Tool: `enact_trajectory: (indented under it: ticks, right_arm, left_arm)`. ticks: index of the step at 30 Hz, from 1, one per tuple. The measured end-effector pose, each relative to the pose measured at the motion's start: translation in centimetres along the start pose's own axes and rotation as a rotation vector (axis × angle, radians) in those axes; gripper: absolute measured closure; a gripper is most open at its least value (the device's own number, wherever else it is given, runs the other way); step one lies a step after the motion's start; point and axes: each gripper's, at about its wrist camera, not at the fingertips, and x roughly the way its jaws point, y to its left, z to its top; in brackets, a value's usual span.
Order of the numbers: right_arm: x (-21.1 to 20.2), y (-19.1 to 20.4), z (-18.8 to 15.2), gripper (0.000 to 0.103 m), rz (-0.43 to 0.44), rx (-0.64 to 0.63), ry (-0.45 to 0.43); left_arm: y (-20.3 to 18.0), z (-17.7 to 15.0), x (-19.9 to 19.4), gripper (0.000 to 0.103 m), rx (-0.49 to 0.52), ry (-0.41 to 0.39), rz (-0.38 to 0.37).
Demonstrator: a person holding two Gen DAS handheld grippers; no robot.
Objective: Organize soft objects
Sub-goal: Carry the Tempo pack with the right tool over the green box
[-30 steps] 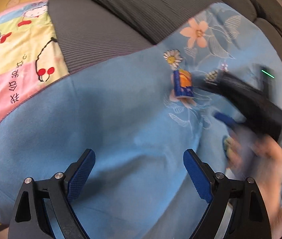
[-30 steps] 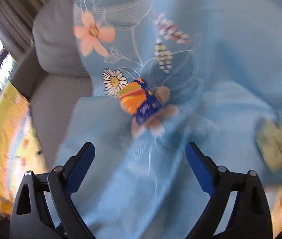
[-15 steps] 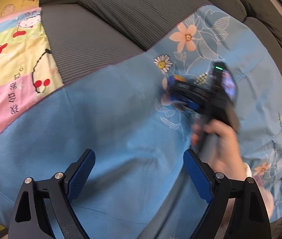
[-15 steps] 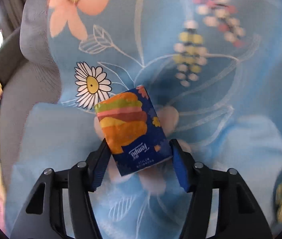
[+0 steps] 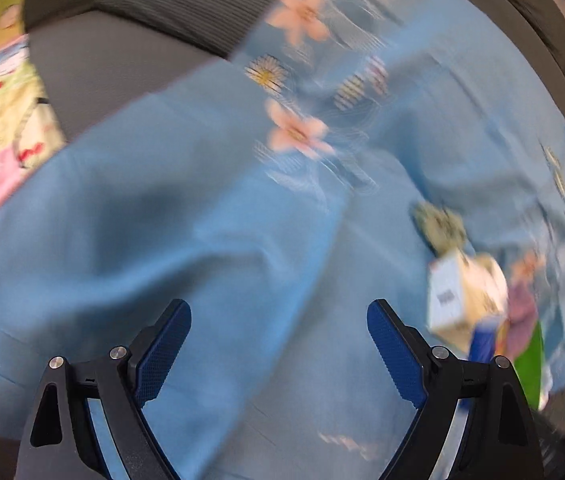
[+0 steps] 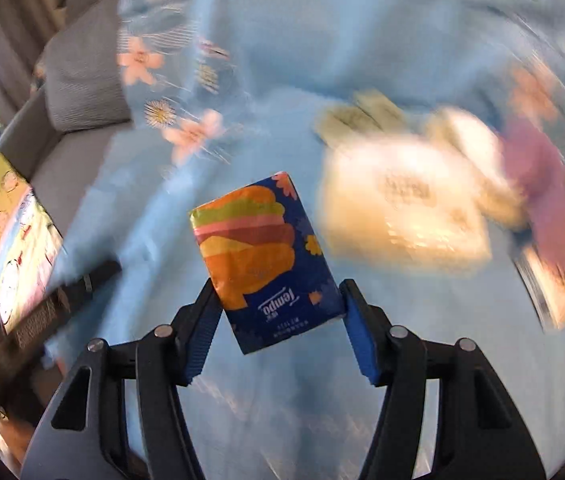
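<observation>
Right gripper (image 6: 278,312) clenched on dark blue tissue packet (image 6: 262,260), lifted above blue floral blanket (image 6: 322,60). Left gripper (image 5: 278,356) spread wide, holding nothing.

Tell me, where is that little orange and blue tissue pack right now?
In the right wrist view the tissue pack sits mid-frame, clamped between the right gripper pads, above the blue floral blanket, with a blurred pale package to its right.
</observation>
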Motion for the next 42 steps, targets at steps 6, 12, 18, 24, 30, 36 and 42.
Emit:
enact_trajectory:
  ticks: [6, 12, 18, 24, 30, 36, 42]
  right_arm:
    - [-1.1, -6.8, -6.8, 0.043, -0.095, 0.148, 0.105]
    - [-2.8, -9.4, -9.2, 0.026, -0.043, 0.251, 0.081]
    - [-5.9, -11.5, -9.3, 0.032, 0.068, 0.334, -0.029]
    - [-5.1, -11.8, -8.9, 0.061, 0.198, 0.34, -0.002]
    - [-2.9, -11.9, -8.6, 0.059, 0.188, 0.339, 0.052]
    - [-1.7, -12.9, -9.2, 0.061, 0.269, 0.378, 0.064]
    - [-5.6, -14.0, -9.2, 0.061, 0.268, 0.386, -0.058]
  left_arm:
    - [-3.8, -3.8, 1.3, 0.013, 0.112, 0.153, -0.09]
    - [-7.0, -7.3, 1.0, 0.013, 0.204, 0.223, -0.128]
    - [-9.8, -9.5, 0.6, 0.021, 0.267, 0.272, -0.222]
    - [-12.6, -12.3, 1.6, 0.044, 0.358, 0.335, -0.276]
    - [-14.0, -13.6, 3.1, 0.049, 0.378, 0.388, -0.315]
    - [-15.2, -13.9, 2.4, 0.057, 0.441, 0.345, -0.318]
    - [-18.4, -13.9, -0.1, 0.057, 0.535, 0.275, -0.38]
